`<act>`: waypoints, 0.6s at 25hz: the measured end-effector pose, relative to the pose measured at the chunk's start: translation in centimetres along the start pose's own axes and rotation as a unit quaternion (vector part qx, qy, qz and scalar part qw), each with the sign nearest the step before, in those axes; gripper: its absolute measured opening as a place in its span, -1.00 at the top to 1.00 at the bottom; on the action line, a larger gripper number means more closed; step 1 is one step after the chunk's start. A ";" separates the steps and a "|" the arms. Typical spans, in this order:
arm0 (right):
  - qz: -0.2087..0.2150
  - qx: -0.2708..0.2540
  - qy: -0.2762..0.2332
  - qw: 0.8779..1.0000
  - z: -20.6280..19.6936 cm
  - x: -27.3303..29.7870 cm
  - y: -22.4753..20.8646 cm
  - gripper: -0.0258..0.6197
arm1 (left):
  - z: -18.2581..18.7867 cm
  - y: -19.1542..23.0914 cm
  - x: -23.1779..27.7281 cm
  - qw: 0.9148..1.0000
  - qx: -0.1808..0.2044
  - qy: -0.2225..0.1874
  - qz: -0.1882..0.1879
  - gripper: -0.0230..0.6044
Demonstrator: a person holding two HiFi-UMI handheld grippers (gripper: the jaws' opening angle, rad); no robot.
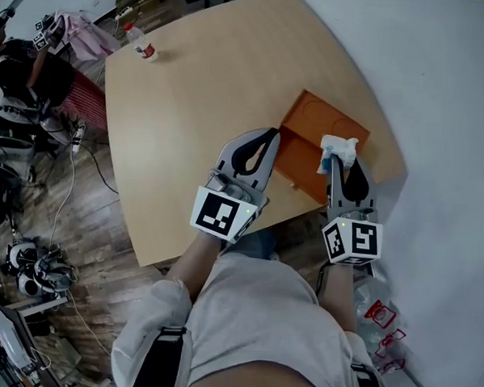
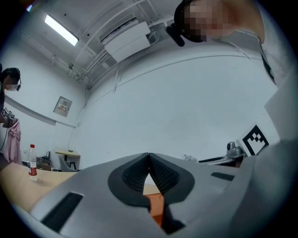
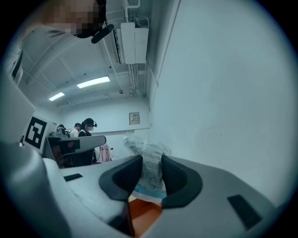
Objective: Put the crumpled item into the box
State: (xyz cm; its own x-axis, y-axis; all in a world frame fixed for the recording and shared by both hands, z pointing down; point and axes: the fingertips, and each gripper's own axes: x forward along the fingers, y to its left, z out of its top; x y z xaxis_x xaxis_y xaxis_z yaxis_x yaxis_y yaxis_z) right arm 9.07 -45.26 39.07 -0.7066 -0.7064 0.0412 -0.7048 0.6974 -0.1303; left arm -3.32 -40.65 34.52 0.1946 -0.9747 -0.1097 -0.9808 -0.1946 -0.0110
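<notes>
Crumpled item (image 1: 339, 145) gripped by right tongs (image 1: 341, 159) above the box (image 1: 309, 119) edge; left tongs (image 1: 269, 136) closed.

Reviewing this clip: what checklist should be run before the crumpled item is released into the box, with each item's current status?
1. Crumpled item pinched between the right gripper's pads: ok.
2. Item positioned above the orange box: ok, over its near right part in the head view.
3. Item low enough for a clean drop: cannot tell.
4. Left gripper shut, empty, at the box's left edge, outside the drop path: ok.
5. Bottle far across the table, out of the way: ok.
</notes>
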 end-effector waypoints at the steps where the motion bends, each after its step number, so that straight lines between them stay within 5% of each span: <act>1: 0.001 -0.002 0.009 1.000 -0.5 0.6 0.1 0.54 | -0.2 0.4 0.2 1.000 -0.002 0.002 0.000 0.88; 15: 0.007 -0.021 0.135 0.991 -8.8 5.4 -0.2 0.54 | -3.3 3.4 1.9 0.999 -0.036 0.018 0.003 0.88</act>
State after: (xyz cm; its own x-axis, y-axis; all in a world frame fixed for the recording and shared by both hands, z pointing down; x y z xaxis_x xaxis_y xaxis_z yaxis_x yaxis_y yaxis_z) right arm 4.86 -48.16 48.07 -0.7031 -0.6427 0.3043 -0.6933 0.7147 -0.0923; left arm -6.22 -43.49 37.59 0.1911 -0.9788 -0.0741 -0.9787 -0.1957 0.0616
